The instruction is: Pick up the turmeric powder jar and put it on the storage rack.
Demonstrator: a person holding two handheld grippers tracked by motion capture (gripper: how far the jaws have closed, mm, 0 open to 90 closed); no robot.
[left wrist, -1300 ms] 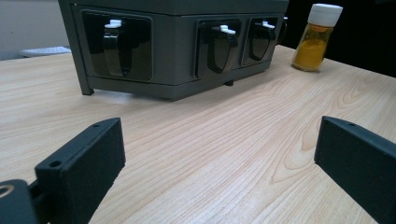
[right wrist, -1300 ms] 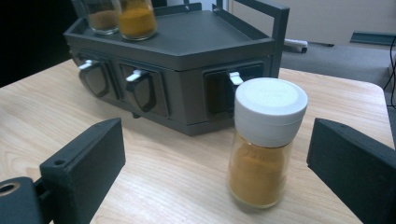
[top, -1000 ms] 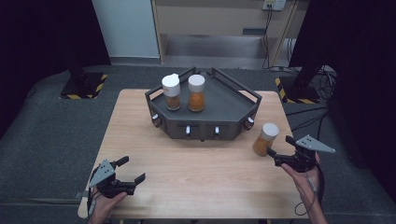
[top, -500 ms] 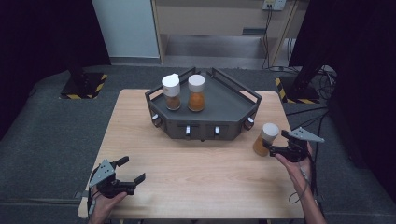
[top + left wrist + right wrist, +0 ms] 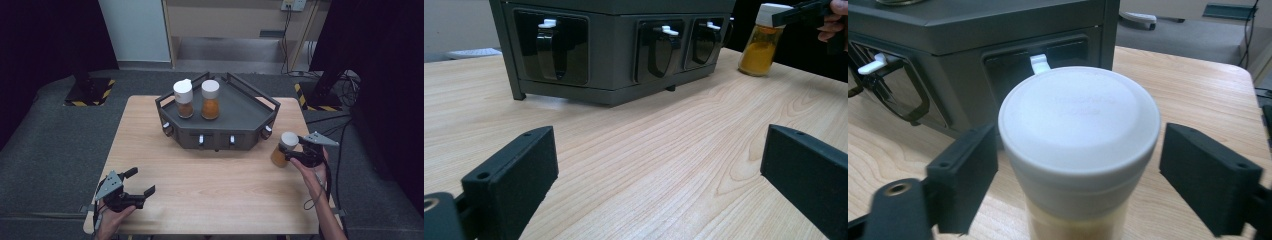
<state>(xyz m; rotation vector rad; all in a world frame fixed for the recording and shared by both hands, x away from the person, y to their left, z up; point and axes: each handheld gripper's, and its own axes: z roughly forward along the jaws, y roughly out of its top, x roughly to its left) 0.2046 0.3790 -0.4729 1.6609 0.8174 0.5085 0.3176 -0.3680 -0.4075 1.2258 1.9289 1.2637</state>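
1. Judging by the layout, the work is to collect spice jars onto the dark rack [image 5: 239, 107] at the far middle of the table [image 5: 210, 185]. Two white-capped jars [image 5: 183, 98] [image 5: 210, 99] already stand upright side by side on its left part, so that share looks done.

2. The third jar [image 5: 284, 149], filled with orange powder, stands upright on the table at the right, just beside the rack's near right corner and not yet on it.

3. The right gripper [image 5: 302, 153] is at this jar. In the right gripper view the white cap [image 5: 1079, 131] sits between the jaws, which have just been closing. The left jaw is touching or nearly touching the cap. The right jaw still shows a clear gap, so the jar is framed but not yet clamped.

4. The left gripper [image 5: 141, 183] rests at the near left edge of the table, jaws wide apart with nothing between them, well away from every jar.

5. Left to do, as I judge it: finish the squeeze on the jar, lift it, and set it on the free right part of the rack.
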